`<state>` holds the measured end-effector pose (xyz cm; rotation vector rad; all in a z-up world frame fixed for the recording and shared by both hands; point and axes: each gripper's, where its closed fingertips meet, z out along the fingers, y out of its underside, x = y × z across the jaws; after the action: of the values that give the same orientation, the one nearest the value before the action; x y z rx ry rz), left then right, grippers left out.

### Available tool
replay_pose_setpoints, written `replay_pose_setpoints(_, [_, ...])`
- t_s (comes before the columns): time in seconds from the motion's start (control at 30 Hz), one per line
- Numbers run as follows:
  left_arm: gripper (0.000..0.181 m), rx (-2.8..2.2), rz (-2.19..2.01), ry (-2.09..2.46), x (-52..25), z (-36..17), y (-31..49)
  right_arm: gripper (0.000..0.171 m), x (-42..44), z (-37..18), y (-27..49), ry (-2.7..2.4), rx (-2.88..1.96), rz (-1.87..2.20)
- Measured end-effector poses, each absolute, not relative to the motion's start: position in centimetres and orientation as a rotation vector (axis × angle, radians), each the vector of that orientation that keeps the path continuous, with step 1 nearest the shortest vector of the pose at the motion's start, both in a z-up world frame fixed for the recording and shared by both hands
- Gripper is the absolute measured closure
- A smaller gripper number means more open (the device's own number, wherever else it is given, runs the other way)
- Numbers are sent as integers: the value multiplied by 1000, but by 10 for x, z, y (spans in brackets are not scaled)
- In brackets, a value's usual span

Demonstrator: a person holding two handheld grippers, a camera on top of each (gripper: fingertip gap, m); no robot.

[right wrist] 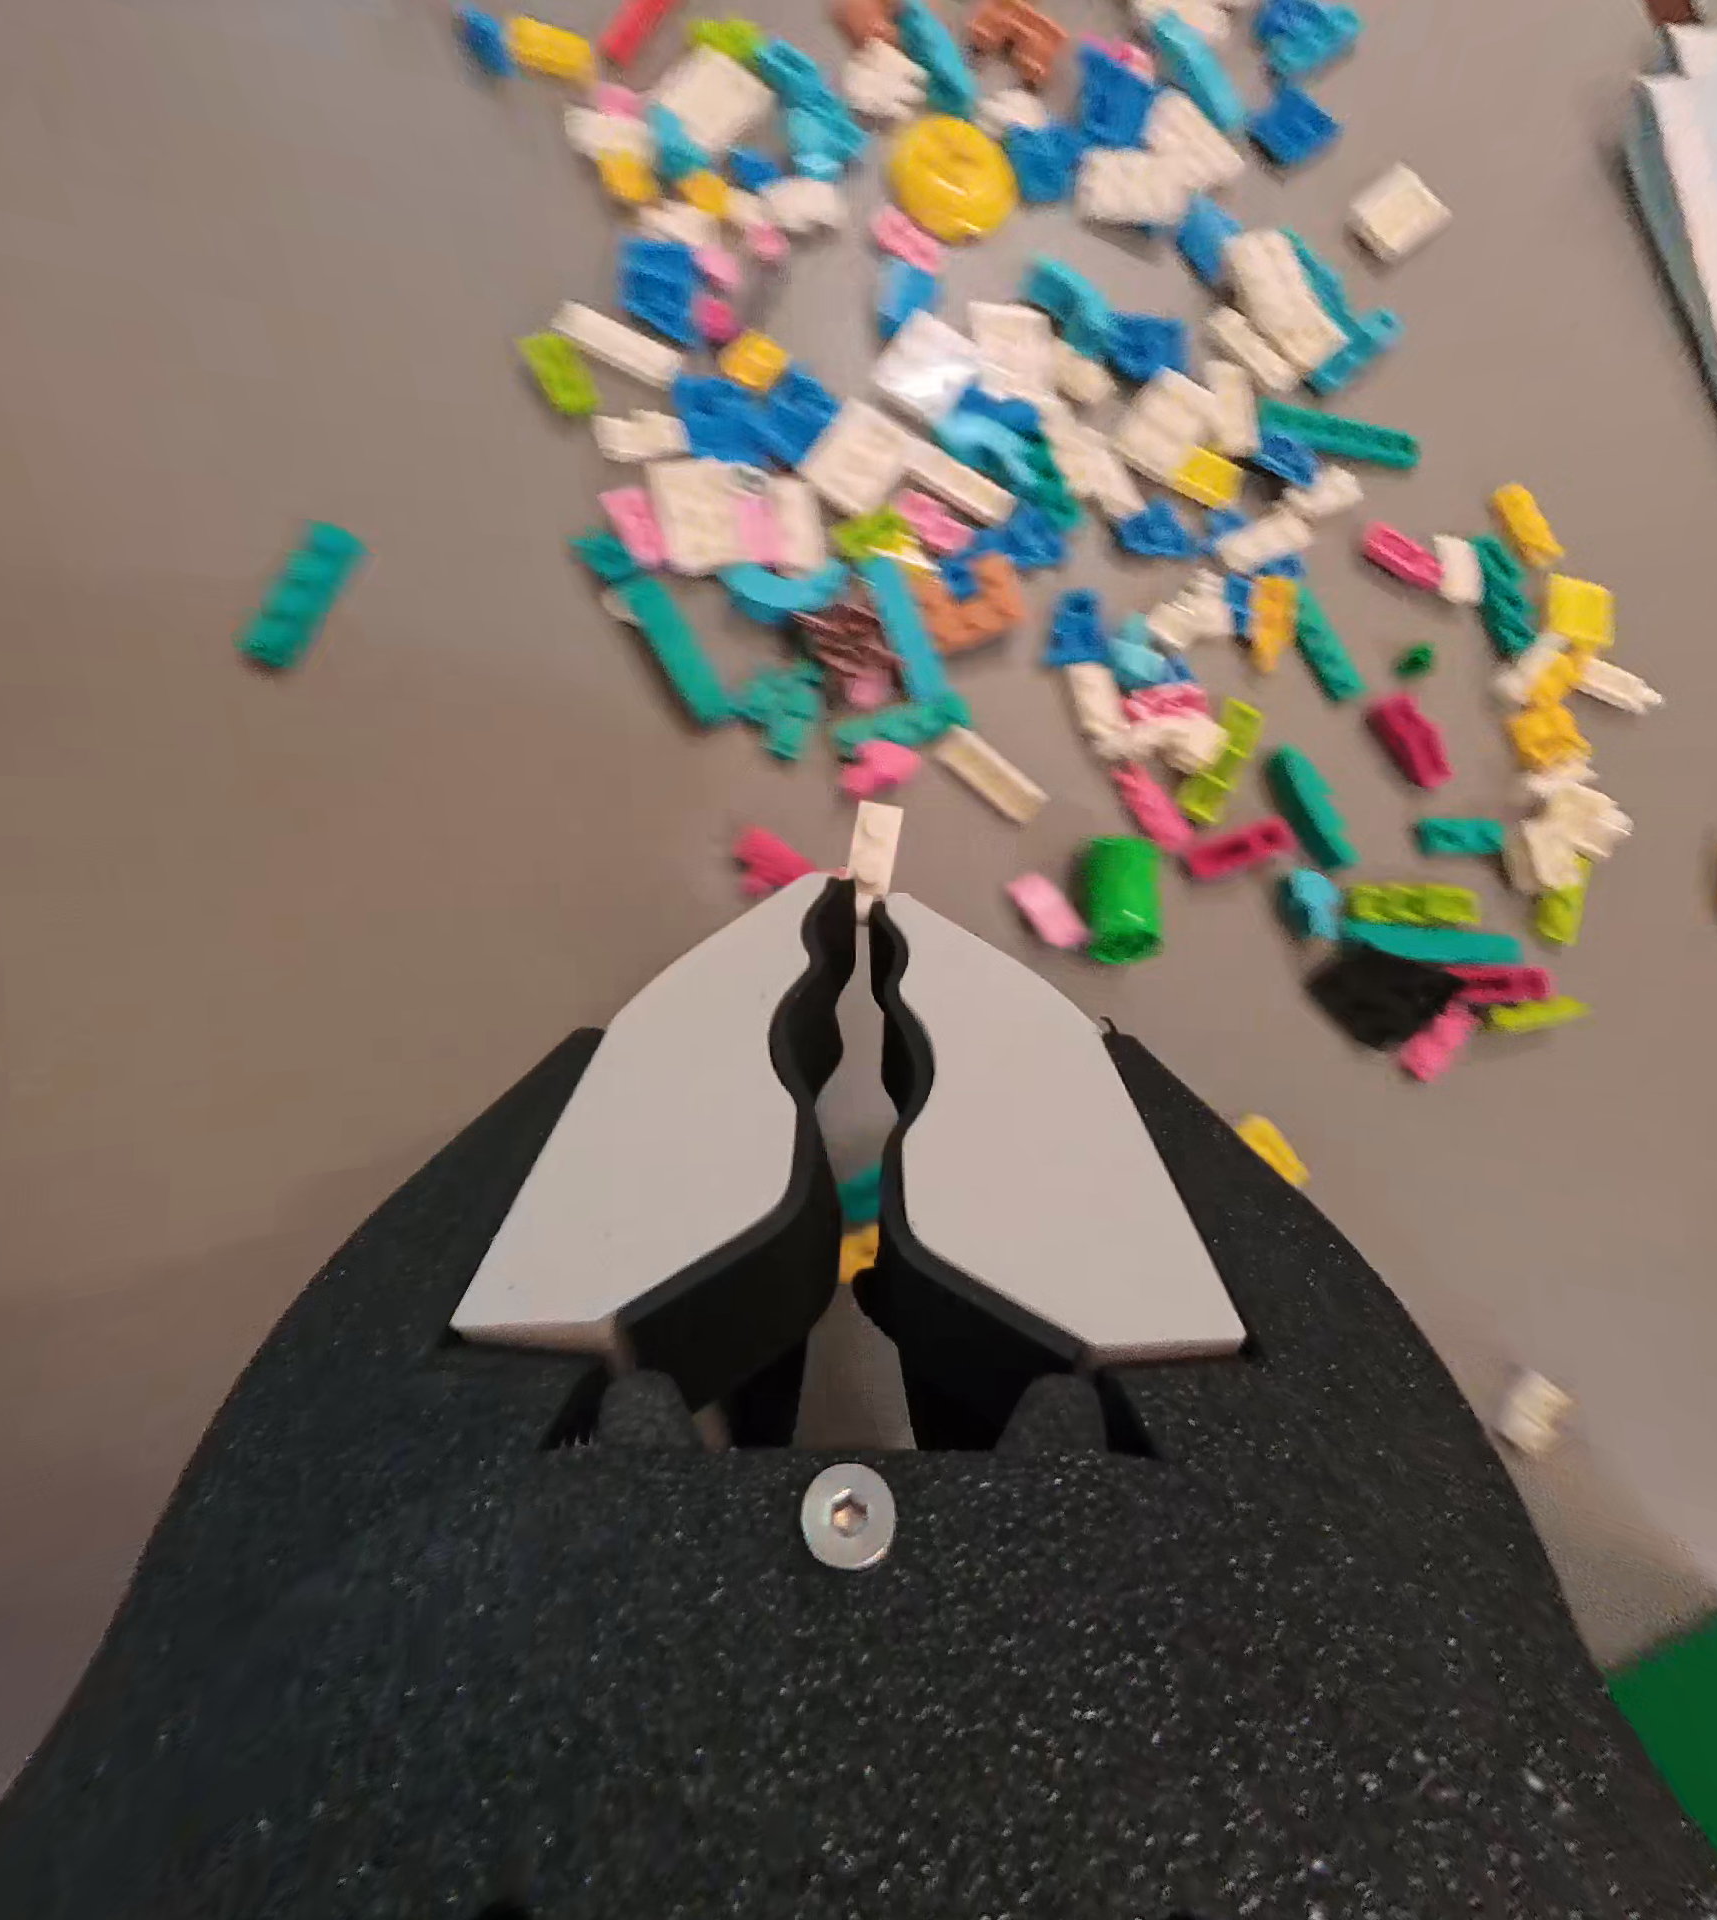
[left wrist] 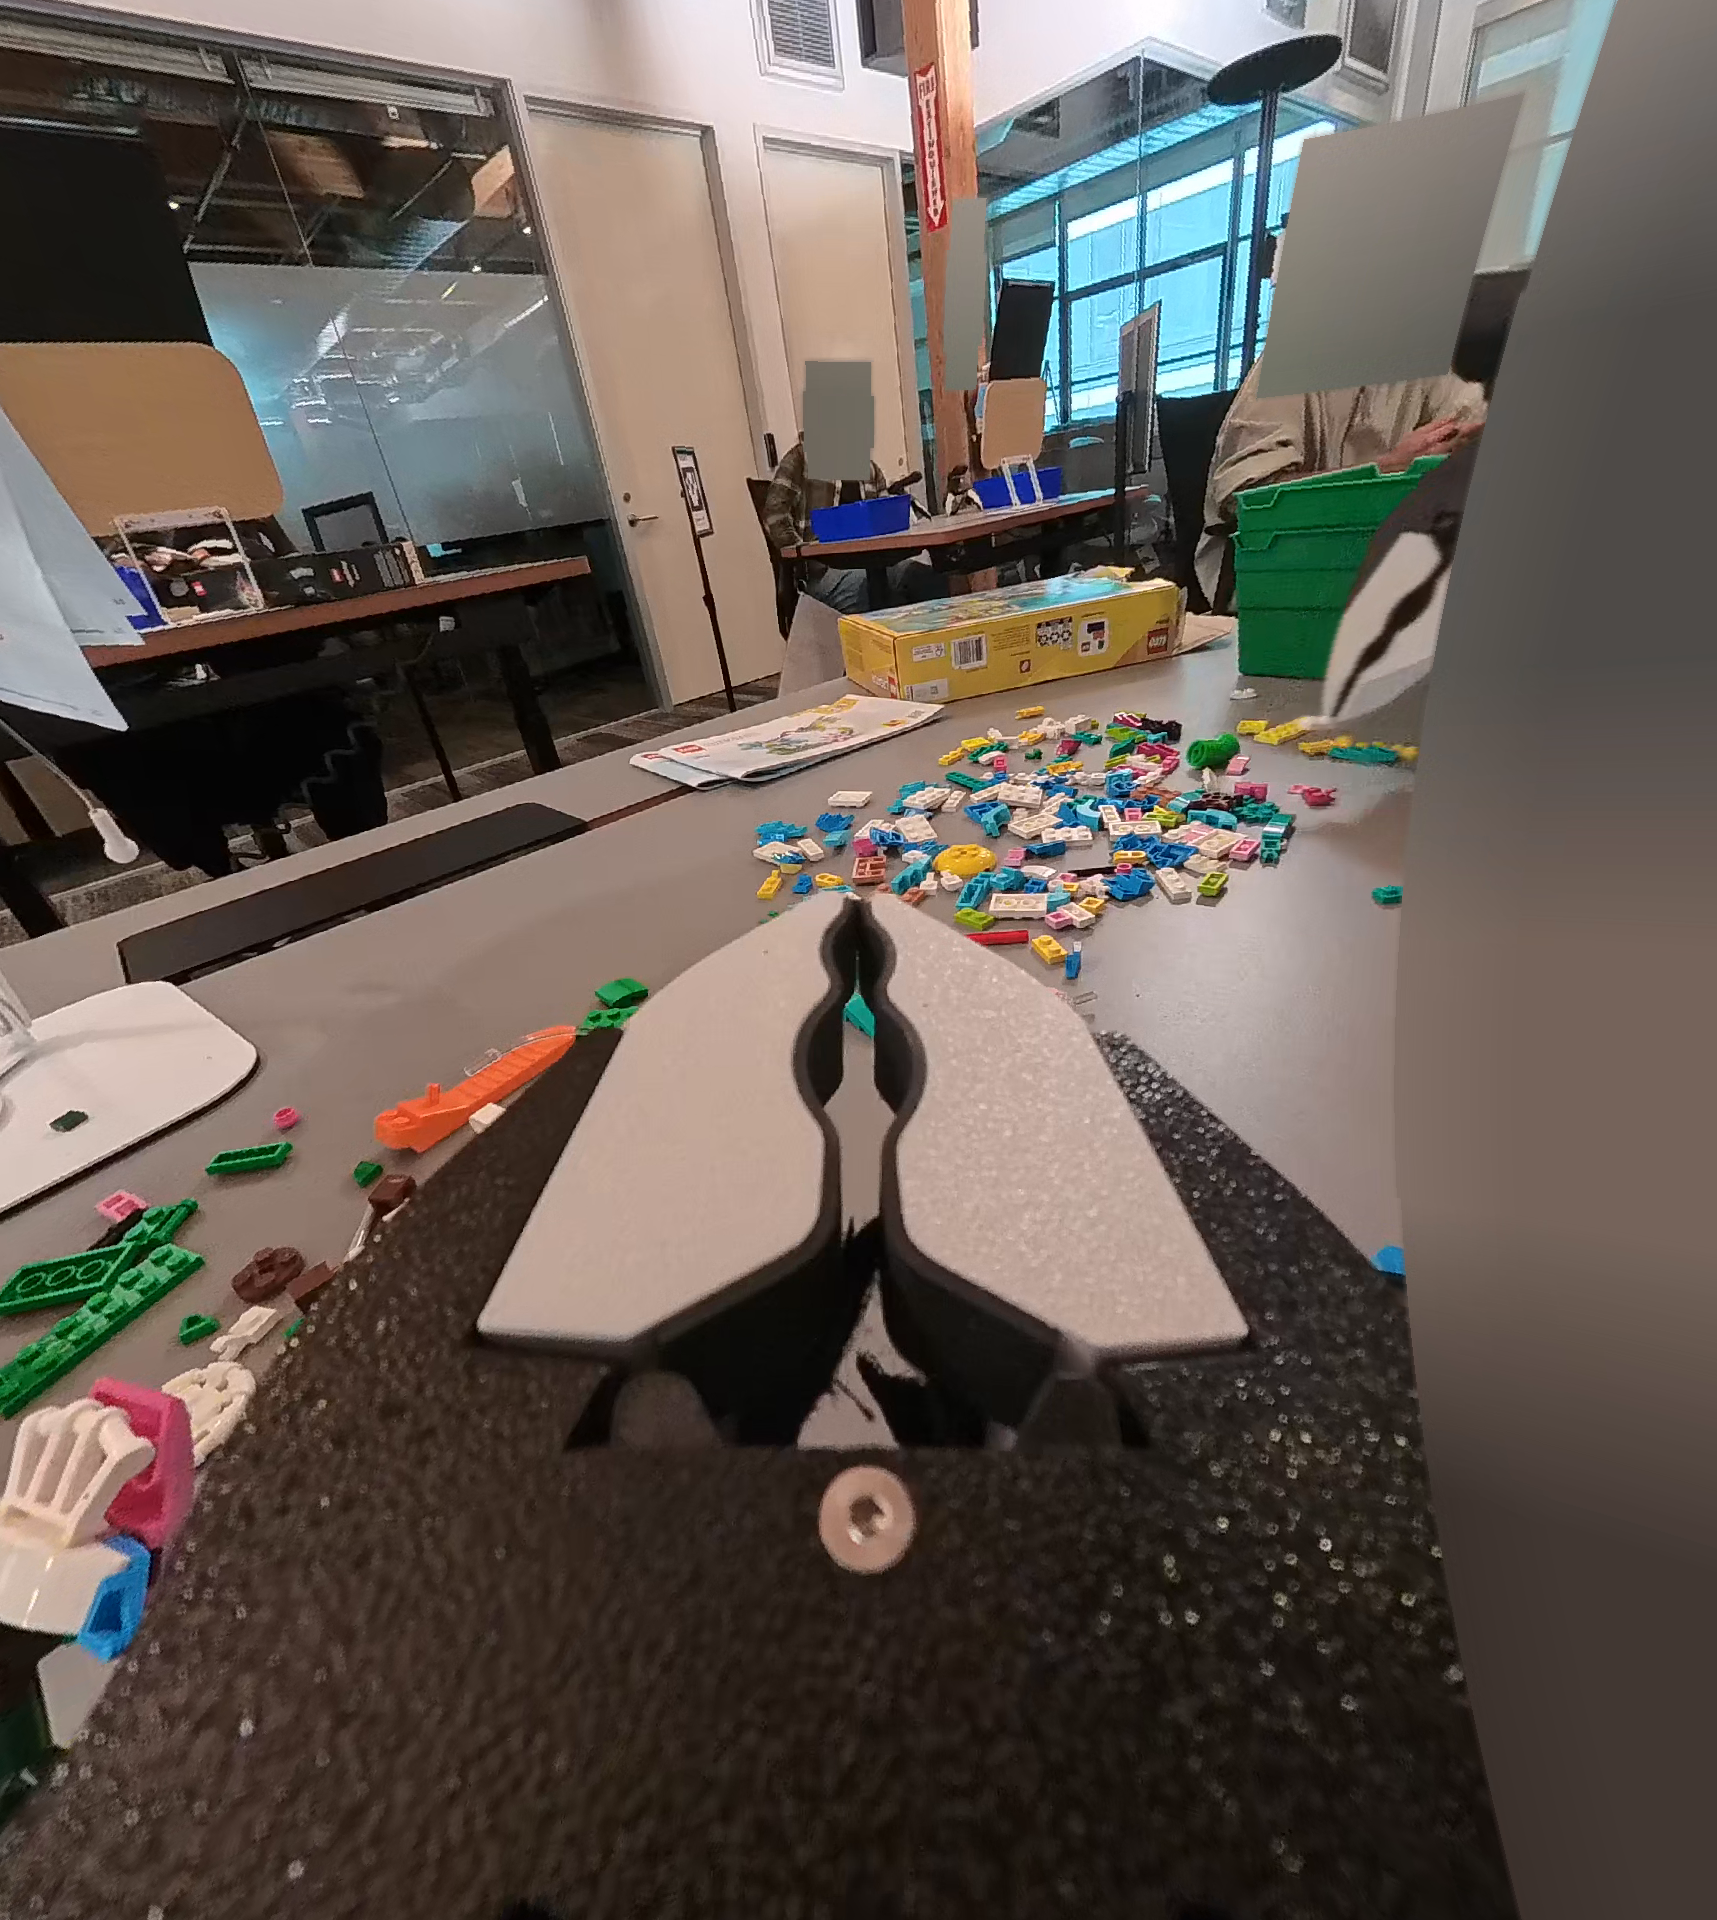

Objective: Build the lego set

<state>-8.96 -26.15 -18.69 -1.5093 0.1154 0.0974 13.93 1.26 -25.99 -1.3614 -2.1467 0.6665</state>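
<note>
Right gripper (right wrist: pixel 859 902) wavy fingers pinch small white plate (right wrist: pixel 876 844); left gripper (left wrist: pixel 859 914) closed, empty.

An open-plan office or shared workroom, shown by glass-walled meeting rooms (left wrist: pixel 366 395), pale doors (left wrist: pixel 646 416), an exposed timber post (left wrist: pixel 942 260), tall windows (left wrist: pixel 1145 260), rows of long work tables (left wrist: pixel 334 613) with seated people (left wrist: pixel 833 488), and a grey bench (left wrist: pixel 1249 997) strewn with toy bricks (left wrist: pixel 1062 821).
</note>
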Motion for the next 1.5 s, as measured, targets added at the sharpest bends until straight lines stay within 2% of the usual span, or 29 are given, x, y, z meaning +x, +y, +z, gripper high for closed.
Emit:
replay_pose_setpoints(0.13, [181, -1512, 99, 118, -89, -187, -261, 169, 145, -261, -64, -2245, -1270, 767])
replay_pose_setpoints(0.27, [181, -1512, 100, 120, -89, -187, -261, 169, 157, -271, -112, -2411, -1236, 671])
replay_pose_setpoints(0.4, [181, -1512, 99, 119, -89, -187, -261, 169, 146, -256, -159, -2397, -1114, 860])
replay_pose_setpoints(0.5, [181, -1511, 98, 118, -89, -187, -261, 169, 135, -273, -167, -2444, -1061, 706])
replay_pose_setpoints(0.77, [181, -1509, 96, 116, -89, -187, -261, 168, 124, -290, -171, -2454, -1111, 702])
replay_pose_setpoints(0.83, [181, -1510, 93, 115, -90, -187, -261, 155, 123, -287, -170, -2438, -1124, 724])
replay_pose_setpoints(1.0, [181, -1507, 90, 112, -90, -187, -261, 151, 114, -260, -120, -2244, -1149, 719])
replay_pose_setpoints(1.17, [181, -1509, 94, 115, -90, -187, -261, 164, 94, -235, 32, -1826, -1490, 453])
replay_pose_setpoints(1.3, [181, -1511, 95, 115, -90, -187, -261, 167, 72, -247, 110, -1691, -1731, 425])
replay_pose_setpoints(1.5, [181, -1511, 94, 119, -89, -187, -261, 168, 47, -275, 158, -1681, -1831, 255])
